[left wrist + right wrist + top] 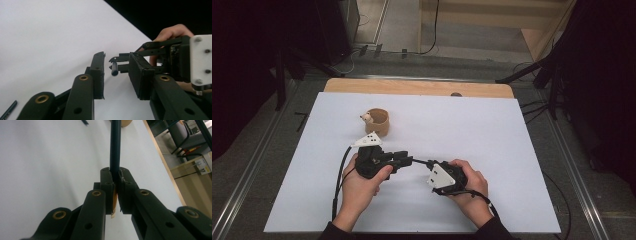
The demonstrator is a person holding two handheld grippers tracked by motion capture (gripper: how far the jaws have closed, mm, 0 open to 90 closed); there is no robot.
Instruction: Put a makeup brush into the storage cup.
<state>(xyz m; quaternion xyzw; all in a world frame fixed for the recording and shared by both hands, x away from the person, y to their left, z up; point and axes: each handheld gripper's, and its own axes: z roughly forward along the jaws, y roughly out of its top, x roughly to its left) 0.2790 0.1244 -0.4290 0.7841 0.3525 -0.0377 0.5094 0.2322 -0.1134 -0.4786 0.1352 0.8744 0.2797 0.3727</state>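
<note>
Right gripper (115, 178): jaws clamped on a thin dark pen-like rod (115, 150), held over the white surface (472, 145).
Left gripper (116, 72): jaws parted, rod's tip between them, untouched.
Tan cup (377, 122): just beyond the left gripper.

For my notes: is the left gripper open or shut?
Open. In its own view the left gripper shows a wide gap between its jaws.

your left hand (362, 182) holds the left gripper (404, 159) pointing right, jaws parted. your right hand (472, 185) holds the right gripper (424, 161) pointing left, jaws closed on a thin dark rod (115, 147). the gripper tips nearly meet.
</note>
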